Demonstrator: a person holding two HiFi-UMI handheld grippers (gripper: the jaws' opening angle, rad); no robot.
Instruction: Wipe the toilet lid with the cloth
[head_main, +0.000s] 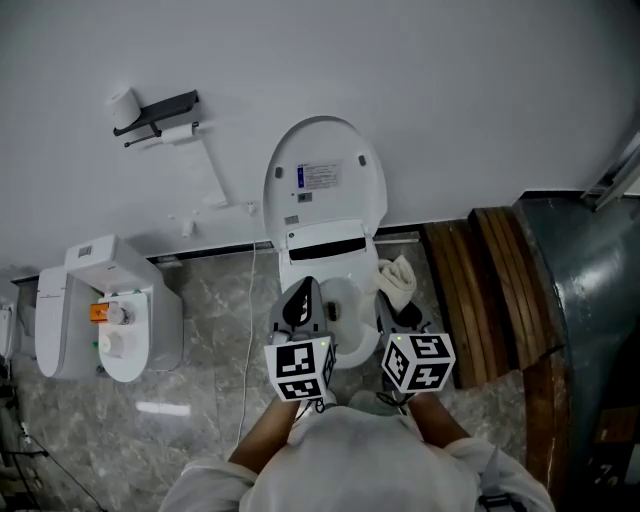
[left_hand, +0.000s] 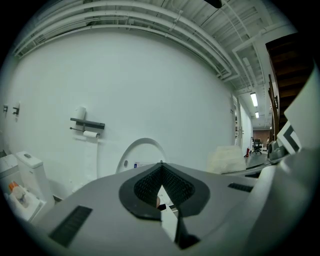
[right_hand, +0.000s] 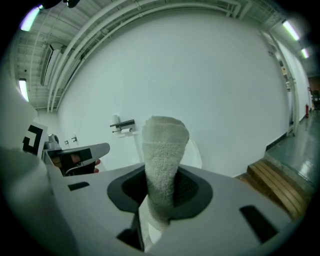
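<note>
Two grippers reach forward side by side over an open toilet (head_main: 345, 300), each with a marker cube at its rear. The left gripper (left_hand: 161, 167) has its jaws pressed together with nothing between them. In its own view their dark ribbed pads meet in a point. The right gripper (right_hand: 162, 182) has its jaws clamped on the cloth (right_hand: 165, 145), a pale, rolled piece of towelling that stands up out of the jaws and bulges above them.

In the head view the cloth sits over the right side of the bowl, just in front of the hinge end of the toilet lid (head_main: 325, 175) and apart from it. The lid stands raised, leaning back against the white wall (head_main: 450, 90), with its inner face and a printed label turned toward the person. The left gripper's jaws point at the bowl's left side, near the right gripper but not touching it.

A paper holder (head_main: 160, 112) with a roll is fixed to the wall up and to the left of the lid, and a thin white cord (head_main: 247, 330) hangs down beside the toilet. A second toilet (head_main: 100, 310) stands well apart on the left, with a small orange object on it. Wooden planks (head_main: 480, 290) lie to the right of the bowl on the grey marbled floor (head_main: 210, 400). The person's pale sleeves (head_main: 350, 465) fill the bottom of the head view.
</note>
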